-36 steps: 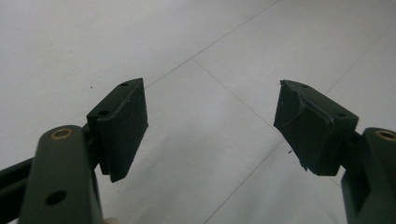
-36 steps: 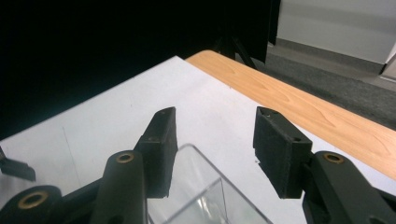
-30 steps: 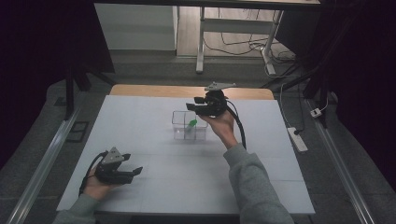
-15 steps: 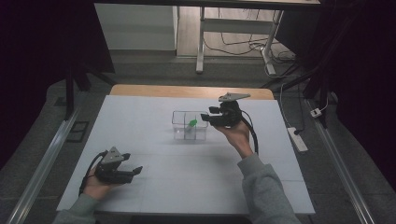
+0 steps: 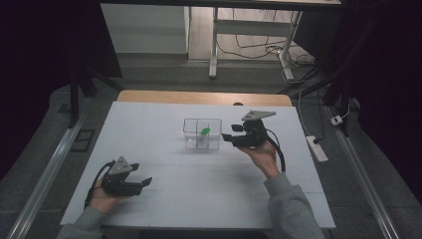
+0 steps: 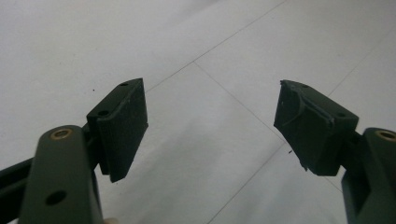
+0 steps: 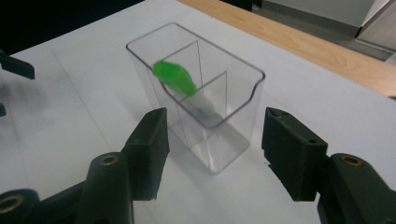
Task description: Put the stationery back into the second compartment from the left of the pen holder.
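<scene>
— From above, where does the box stand against the two hands?

— Near the middle of the white table (image 5: pixel 164 129), a little to the far side, sits the clear divided box (image 5: pixel 202 133), with a green-topped object (image 5: pixel 204 131) leaning inside it. The right gripper (image 5: pixel 230 137) is held just right of the box, jaws pointing left at its right end and parted. The left gripper (image 5: pixel 143 182) rests well apart at the near left, so the right hand is plainly the nearer one.

— What does the left gripper view give?

— Its two black pads (image 6: pixel 120 126) stand wide apart over bare table (image 6: pixel 210 56), with nothing between them.

— And the right gripper view?

— Here the right gripper (image 7: pixel 212 149) has its jaws spread wider than the narrow end of the box (image 7: pixel 196 93), which stands straight ahead, just beyond the tips and apart from them. They hold nothing. The box's long axis runs away from the gripper along its line of sight. The green-topped object (image 7: pixel 175 77) lies tilted in a compartment on the left side of the long divider, green end up at the rim, pale end down. Which compartment exactly, I cannot tell.

— So what matters for the next move?

— Probably that the box lies end-on, dead ahead; a short advance would bracket its narrow end.
</scene>
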